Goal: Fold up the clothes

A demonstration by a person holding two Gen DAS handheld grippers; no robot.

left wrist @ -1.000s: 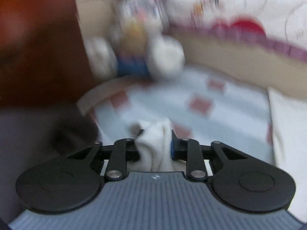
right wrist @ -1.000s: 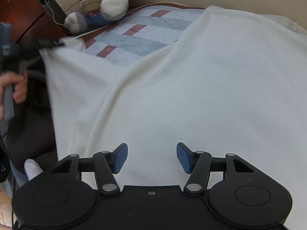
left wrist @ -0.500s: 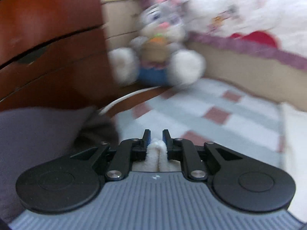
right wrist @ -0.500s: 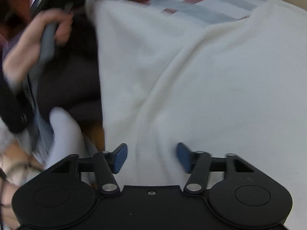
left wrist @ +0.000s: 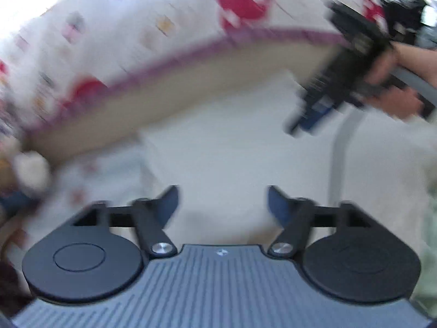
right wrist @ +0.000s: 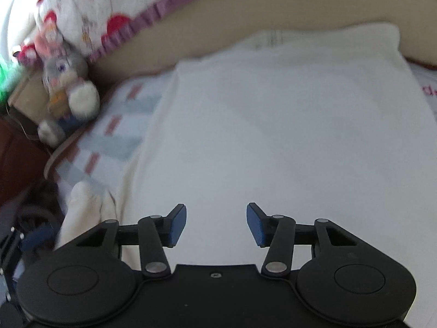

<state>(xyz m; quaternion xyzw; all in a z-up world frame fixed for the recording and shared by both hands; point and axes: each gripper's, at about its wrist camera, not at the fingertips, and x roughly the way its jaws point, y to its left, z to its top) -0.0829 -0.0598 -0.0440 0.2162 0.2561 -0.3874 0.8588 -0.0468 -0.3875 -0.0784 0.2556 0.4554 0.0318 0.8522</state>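
A white garment (right wrist: pixel 273 136) lies spread flat on the bed, filling most of the right wrist view. It also shows blurred in the left wrist view (left wrist: pixel 232 158). My right gripper (right wrist: pixel 216 224) is open and empty, hovering over the garment's near edge. It also appears in the left wrist view (left wrist: pixel 341 82), held in a hand at the upper right. My left gripper (left wrist: pixel 222 205) is open and empty above the garment. A loose bunch of white cloth (right wrist: pixel 82 205) hangs at the bed's near left corner.
A checked sheet (right wrist: pixel 114 136) covers the bed left of the garment. A grey plush rabbit (right wrist: pixel 68 90) sits at the far left by a brown wooden cabinet (right wrist: pixel 16 164). A patterned quilt with a purple frill (right wrist: pixel 109 13) and a beige bolster (right wrist: pixel 273 22) lie along the back.
My left gripper has opened and let go of the white cloth, then swung right toward the garment. My right gripper has lifted and tilted up toward the back of the bed, still open.
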